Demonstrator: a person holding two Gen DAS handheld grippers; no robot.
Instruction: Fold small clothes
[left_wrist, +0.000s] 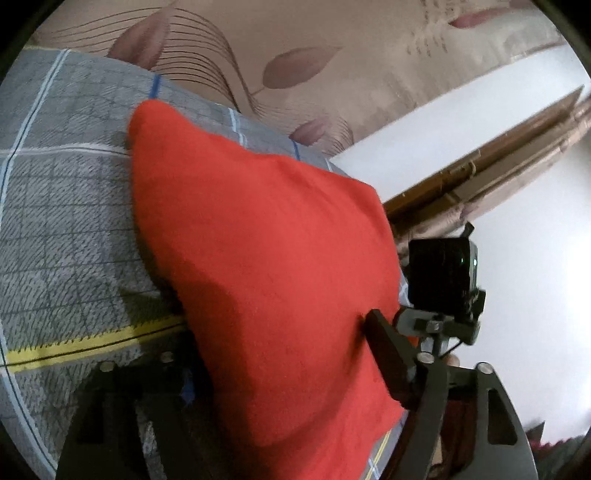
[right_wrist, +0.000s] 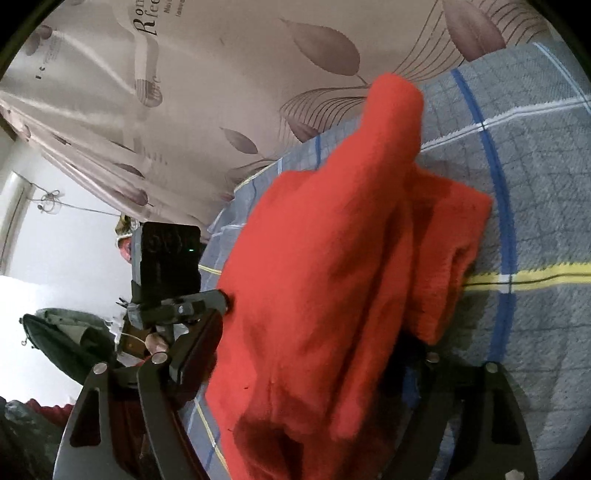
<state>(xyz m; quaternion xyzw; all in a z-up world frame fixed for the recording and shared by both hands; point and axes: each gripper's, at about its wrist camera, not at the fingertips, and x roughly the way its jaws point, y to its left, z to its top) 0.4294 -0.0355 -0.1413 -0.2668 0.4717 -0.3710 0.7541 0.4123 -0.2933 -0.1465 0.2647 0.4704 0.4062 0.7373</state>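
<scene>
One red knitted garment (left_wrist: 266, 266) hangs lifted above a grey checked bedsheet with blue, white and yellow stripes (left_wrist: 62, 206), its far corner at 11 o'clock in the left wrist view. Two grippers hold it: the left gripper (left_wrist: 280, 354) has its jaws clamped on the cloth's near edge, and the right gripper (right_wrist: 317, 354) has its jaws clamped on the bunched folds (right_wrist: 454, 258). One beige leaf-patterned curtain (right_wrist: 221, 74) hangs behind at 12 o'clock
</scene>
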